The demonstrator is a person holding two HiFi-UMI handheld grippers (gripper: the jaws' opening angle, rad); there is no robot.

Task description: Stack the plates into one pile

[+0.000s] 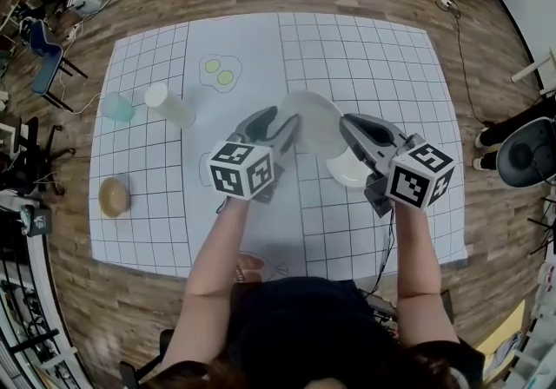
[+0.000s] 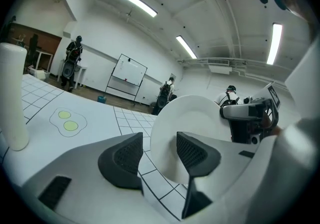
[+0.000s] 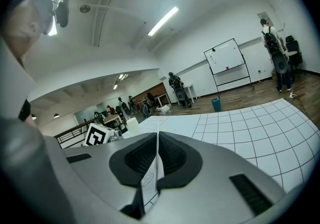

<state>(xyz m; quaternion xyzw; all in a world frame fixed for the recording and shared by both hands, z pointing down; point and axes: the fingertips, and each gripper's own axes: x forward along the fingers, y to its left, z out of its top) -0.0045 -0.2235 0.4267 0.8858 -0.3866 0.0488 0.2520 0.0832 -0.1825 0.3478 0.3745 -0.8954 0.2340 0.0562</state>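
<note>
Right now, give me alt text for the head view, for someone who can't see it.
Right tongs grip a tilted white plate over a white gridded mat; left tongs stand open at its opposite edge. A brown bowl, a teal cup and a white cup sit at the mat's left.

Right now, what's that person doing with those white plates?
A person is stacking plates with a tool in each hand. The right tool is clamped on the rim of a white plate, holding it tilted above the mat. The left tool is open at its other edge. A smaller plate lies on the mat.
</note>
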